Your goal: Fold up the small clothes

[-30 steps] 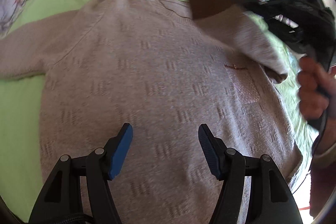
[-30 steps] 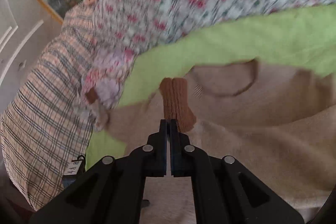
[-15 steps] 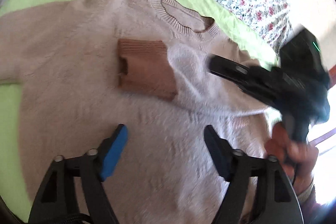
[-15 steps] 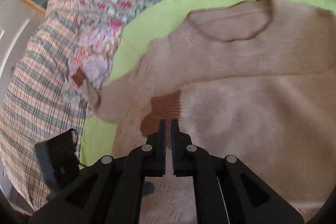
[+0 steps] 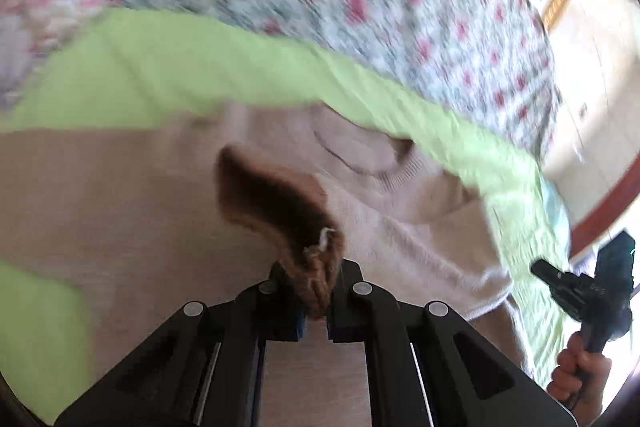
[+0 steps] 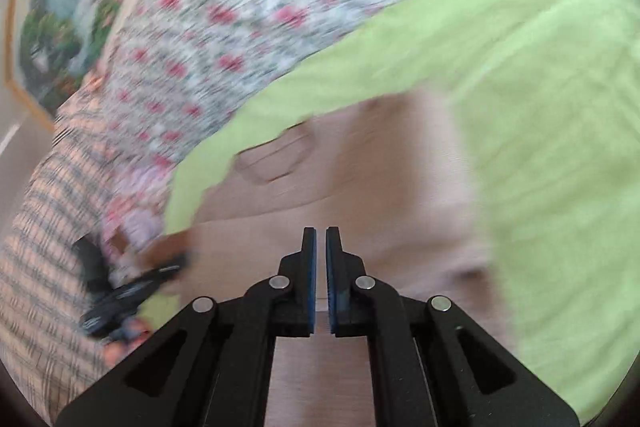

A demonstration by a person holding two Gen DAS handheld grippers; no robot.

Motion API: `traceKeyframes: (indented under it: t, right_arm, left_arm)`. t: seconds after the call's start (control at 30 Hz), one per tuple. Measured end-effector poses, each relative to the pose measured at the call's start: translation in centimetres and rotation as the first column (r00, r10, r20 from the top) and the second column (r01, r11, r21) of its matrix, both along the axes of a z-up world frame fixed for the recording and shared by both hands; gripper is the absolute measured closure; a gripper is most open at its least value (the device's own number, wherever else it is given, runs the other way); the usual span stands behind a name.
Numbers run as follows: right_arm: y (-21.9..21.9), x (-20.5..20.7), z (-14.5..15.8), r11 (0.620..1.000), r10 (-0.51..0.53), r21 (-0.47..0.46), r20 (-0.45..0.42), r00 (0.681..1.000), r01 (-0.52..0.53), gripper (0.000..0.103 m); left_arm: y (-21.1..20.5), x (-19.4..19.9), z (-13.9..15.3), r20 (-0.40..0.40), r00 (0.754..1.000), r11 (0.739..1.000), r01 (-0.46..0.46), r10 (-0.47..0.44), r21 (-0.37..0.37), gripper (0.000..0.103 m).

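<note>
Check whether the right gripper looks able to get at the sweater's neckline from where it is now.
Probably yes. The right gripper is shut with nothing between its fingers, and the neckline lies ahead of it across flat sweater with nothing between. The left gripper, shut on the brown cuff, sits off to the side.

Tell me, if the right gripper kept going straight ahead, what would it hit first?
Probably the beige sweater lying just ahead of the shut, empty right gripper; the blur makes depth uncertain.

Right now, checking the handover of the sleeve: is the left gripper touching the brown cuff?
Touching. The left wrist view shows the left gripper shut on the brown cuff, whose end is bunched between the fingers.
</note>
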State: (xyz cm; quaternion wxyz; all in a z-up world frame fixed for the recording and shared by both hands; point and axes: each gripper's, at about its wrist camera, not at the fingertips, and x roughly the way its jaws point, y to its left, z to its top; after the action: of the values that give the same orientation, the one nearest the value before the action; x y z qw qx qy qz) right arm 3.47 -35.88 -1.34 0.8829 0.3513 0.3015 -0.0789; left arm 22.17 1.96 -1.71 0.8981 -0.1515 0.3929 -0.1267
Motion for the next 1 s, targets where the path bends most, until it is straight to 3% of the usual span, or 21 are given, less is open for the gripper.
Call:
traceKeyframes:
  t: [0.1, 0.17, 0.23, 0.27, 0.3, 0.47, 0.5, 0.53, 0.57, 0.7, 0.9, 1.0]
  right_arm:
    - [-2.6, 0.0, -1.1, 0.998, -0.064, 0.011, -0.057, 0.996, 0.064, 0.097]
    - [-3.6, 1.2, -1.7, 0.998, -0.052, 0.013, -0.105, 0.993, 0.054, 0.093]
    - [-3.8, 2.8, -2.1, 1.0, -0.029, -0.002, -0.129, 0.991, 0.029, 0.065]
    - [-3.8, 3.6, -2.2, 1.0, -0.016, -0.019, -0.14, 0.99, 0.013, 0.04]
    - [-3.7, 4.4, -2.4, 0.999, 0.001, -0.036, -0.148, 0.989, -0.006, 0.033]
    - [-3.8, 8.5, -4.4, 0.994, 0.07, -0.065, -0.251, 0.965, -0.089, 0.034]
    - [-3.8, 9.0, -4.7, 0.992, 0.08, -0.069, -0.266, 0.961, -0.101, 0.058]
    - [-3.9, 9.1, -4.6, 0.99, 0.097, -0.069, -0.263, 0.96, -0.119, 0.087]
    - [-4.2, 8.8, -3.9, 0.991, 0.096, -0.073, -0.236, 0.967, -0.116, 0.093]
    - [-5.0, 6.9, -1.5, 0.984, 0.04, -0.166, -0.177, 0.983, -0.07, 0.093]
    - [-5.5, 7.5, -3.8, 0.978, 0.009, -0.198, -0.284, 0.959, -0.068, 0.089]
    - [-3.7, 6.1, -1.1, 0.935, -0.104, -0.356, -0.278, 0.955, -0.002, 0.082]
  left_arm:
    - [2.1, 1.0, -2.9, -0.104, 0.995, 0.999, 0.007, -0.011, -0.042, 0.097]
    - [2.2, 1.0, -3.8, -0.125, 0.992, 1.0, 0.005, -0.009, -0.03, 0.097]
    - [2.0, 0.8, -4.4, -0.135, 0.991, 1.0, 0.008, -0.012, -0.025, 0.097]
    - [1.9, 0.8, -4.6, -0.138, 0.99, 1.0, 0.008, -0.011, -0.024, 0.097]
    - [1.8, 0.8, -4.7, -0.141, 0.99, 1.0, 0.006, -0.009, -0.021, 0.097]
    - [1.8, 0.3, -4.9, -0.139, 0.99, 1.0, 0.011, -0.01, 0.003, 0.097]
    - [1.7, 0.3, -4.8, -0.136, 0.991, 1.0, 0.013, -0.011, 0.01, 0.097]
    - [1.8, 0.1, -4.8, -0.134, 0.991, 1.0, 0.017, -0.015, 0.014, 0.097]
    - [1.5, 0.1, -4.5, -0.129, 0.991, 1.0, 0.025, -0.023, 0.015, 0.097]
    - [-0.1, -0.3, -3.5, -0.083, 0.994, 0.997, 0.076, -0.074, 0.018, 0.097]
    - [-1.3, 0.4, -5.5, -0.136, 0.985, 0.991, 0.115, -0.105, 0.065, 0.097]
    - [-0.8, -0.1, -5.4, -0.132, 0.984, 0.99, 0.13, -0.123, 0.047, 0.096]
